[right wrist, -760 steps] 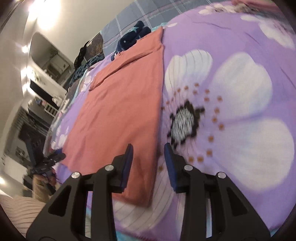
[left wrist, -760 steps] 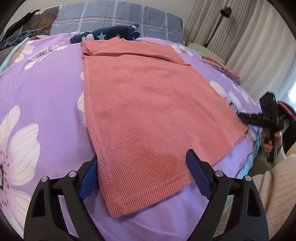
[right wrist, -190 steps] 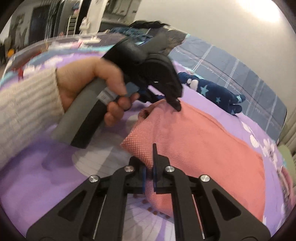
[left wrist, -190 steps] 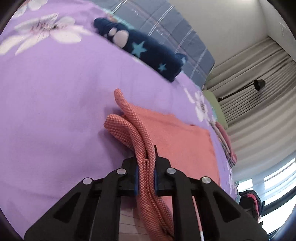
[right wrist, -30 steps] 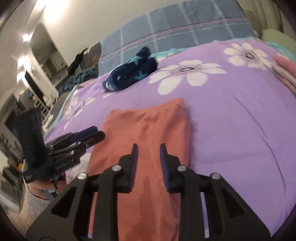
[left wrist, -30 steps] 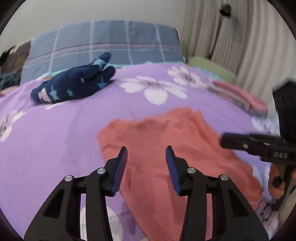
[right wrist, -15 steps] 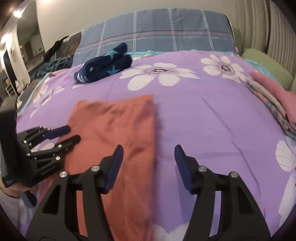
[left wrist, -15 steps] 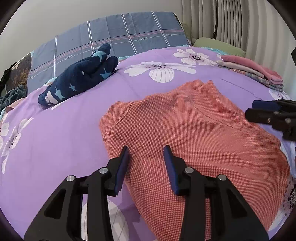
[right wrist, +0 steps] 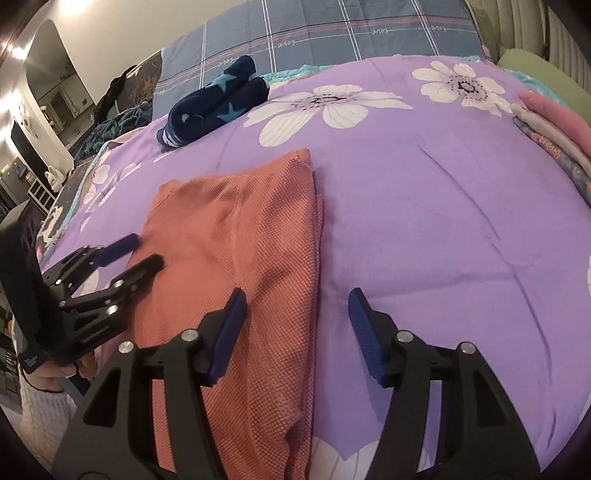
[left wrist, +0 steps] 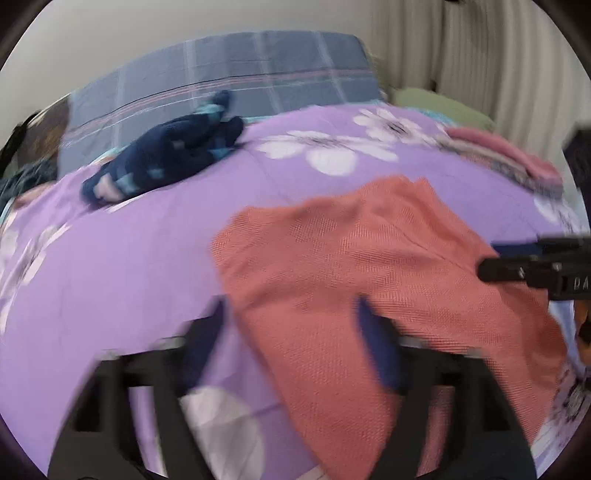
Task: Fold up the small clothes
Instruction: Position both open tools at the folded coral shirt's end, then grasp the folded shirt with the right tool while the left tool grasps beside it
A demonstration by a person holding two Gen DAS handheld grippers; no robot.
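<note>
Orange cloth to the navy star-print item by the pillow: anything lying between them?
Nothing. Between the orange cloth and the navy star-print item lies only bare purple floral bedspread; the right wrist view shows it sharpest.

I am looking at a purple bedspread (right wrist: 443, 206) with white flowers, and a navy star-patterned bundle (right wrist: 214, 103) is lying on its far left part. A blue plaid pillow (right wrist: 332, 29) is sitting at the far end behind that bundle. On the right, a stack of folded pink and grey clothes (right wrist: 554, 125) is resting near the edge, with pale curtains (left wrist: 480, 55) hanging beyond.
</note>
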